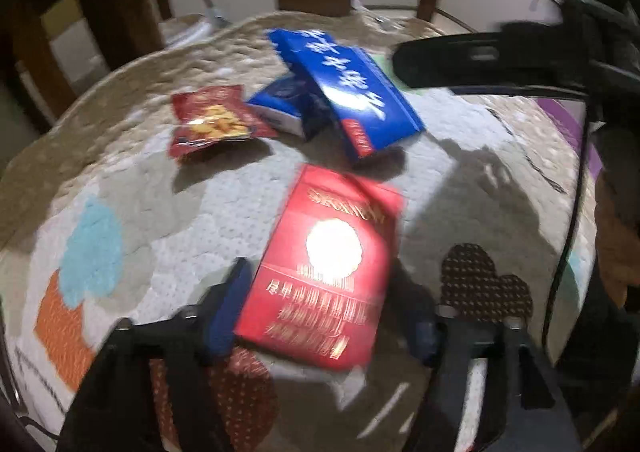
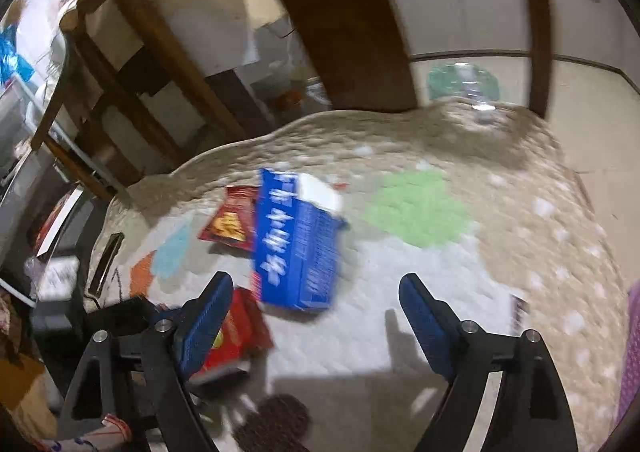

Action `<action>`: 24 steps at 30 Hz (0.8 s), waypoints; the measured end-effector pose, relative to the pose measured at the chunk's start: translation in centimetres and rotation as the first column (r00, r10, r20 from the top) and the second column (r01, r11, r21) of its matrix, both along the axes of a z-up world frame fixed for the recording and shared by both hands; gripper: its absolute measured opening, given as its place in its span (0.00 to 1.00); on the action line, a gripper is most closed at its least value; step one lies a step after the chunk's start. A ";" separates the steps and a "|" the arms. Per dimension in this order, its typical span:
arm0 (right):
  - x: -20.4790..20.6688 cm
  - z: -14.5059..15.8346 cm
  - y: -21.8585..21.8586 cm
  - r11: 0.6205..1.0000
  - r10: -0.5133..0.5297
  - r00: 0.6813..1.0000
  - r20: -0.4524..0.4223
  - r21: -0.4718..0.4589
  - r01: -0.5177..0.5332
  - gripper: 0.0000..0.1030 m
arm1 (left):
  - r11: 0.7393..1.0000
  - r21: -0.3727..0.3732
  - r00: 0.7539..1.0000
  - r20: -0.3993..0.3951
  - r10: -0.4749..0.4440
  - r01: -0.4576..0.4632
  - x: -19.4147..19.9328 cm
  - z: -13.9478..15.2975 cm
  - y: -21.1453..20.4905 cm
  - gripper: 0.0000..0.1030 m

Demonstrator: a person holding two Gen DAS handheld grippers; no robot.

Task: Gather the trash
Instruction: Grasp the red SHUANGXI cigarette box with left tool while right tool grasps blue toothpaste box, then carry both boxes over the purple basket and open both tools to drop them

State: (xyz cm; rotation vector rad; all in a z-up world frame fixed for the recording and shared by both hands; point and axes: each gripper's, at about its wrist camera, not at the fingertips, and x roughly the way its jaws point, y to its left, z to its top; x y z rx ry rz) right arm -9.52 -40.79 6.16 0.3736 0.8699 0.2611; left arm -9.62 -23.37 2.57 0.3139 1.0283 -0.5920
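Observation:
A red box (image 1: 328,264) lies flat on the quilted table cloth (image 1: 140,180), between the fingers of my left gripper (image 1: 324,316). The left pad sits at the box's edge and the right pad stands clear of it, so the jaws are open. Further off, a long blue box (image 1: 352,92) leans on a smaller blue box (image 1: 280,104), with a red snack packet (image 1: 212,120) to their left. My right gripper (image 2: 316,284) is open and holds nothing. The blurred long blue box (image 2: 298,244) lies just ahead of its fingertips, in front of the snack packet (image 2: 234,220).
Wooden chairs (image 2: 344,24) stand behind the table's far edge. A clear plastic bottle (image 2: 468,84) lies at the back right. A black cable (image 1: 568,232) runs down the right side. The red box (image 2: 236,332) shows behind my right gripper's left finger.

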 end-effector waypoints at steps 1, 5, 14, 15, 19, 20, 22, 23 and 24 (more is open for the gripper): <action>0.8 0.0 1.0 1.000 0.019 1.000 -0.009 -0.005 -0.019 0.86 | 0.999 -0.021 1.000 -0.014 0.026 -0.026 -0.3 0.2 0.5 0.55; 3.5 -0.8 4.1 0.996 0.067 0.996 -0.052 -0.061 -0.070 0.86 | 0.988 -0.090 0.991 -0.058 0.122 -0.127 -0.7 0.6 2.6 0.55; 1.6 -0.9 2.6 0.998 0.007 0.999 -0.044 -0.063 -0.010 0.59 | 0.982 -0.033 0.982 -0.033 0.186 -0.187 -0.5 0.2 2.3 0.57; 0.7 -0.8 2.0 0.998 0.000 0.999 -0.036 -0.064 -0.003 0.59 | 0.981 -0.028 0.981 -0.026 0.193 -0.194 -0.3 0.1 2.1 0.57; -2.5 -0.6 -1.1 0.998 -0.036 0.999 -0.012 -0.049 0.035 0.59 | 0.972 -0.047 0.973 -0.016 0.231 -0.232 -0.4 1.0 1.8 0.55; -3.4 -0.5 -2.0 0.998 -0.047 0.999 -0.003 -0.046 0.047 0.59 | 0.970 -0.061 0.972 -0.015 0.236 -0.237 -0.4 1.4 1.6 0.55; -4.9 -0.4 -3.5 0.996 -0.072 0.997 0.015 -0.046 0.073 0.59 | 0.967 -0.069 0.969 0.003 0.246 -0.245 -0.7 2.5 1.3 0.55; -5.5 -0.3 -4.2 0.996 -0.082 0.996 0.022 -0.045 0.083 0.59 | 0.967 -0.073 0.969 0.007 0.246 -0.245 -0.9 3.0 1.1 0.55; -6.2 -0.2 -5.1 0.994 -0.096 0.995 0.031 -0.044 0.097 0.59 | 0.967 -0.080 0.970 0.011 0.243 -0.242 -1.1 3.6 0.7 0.55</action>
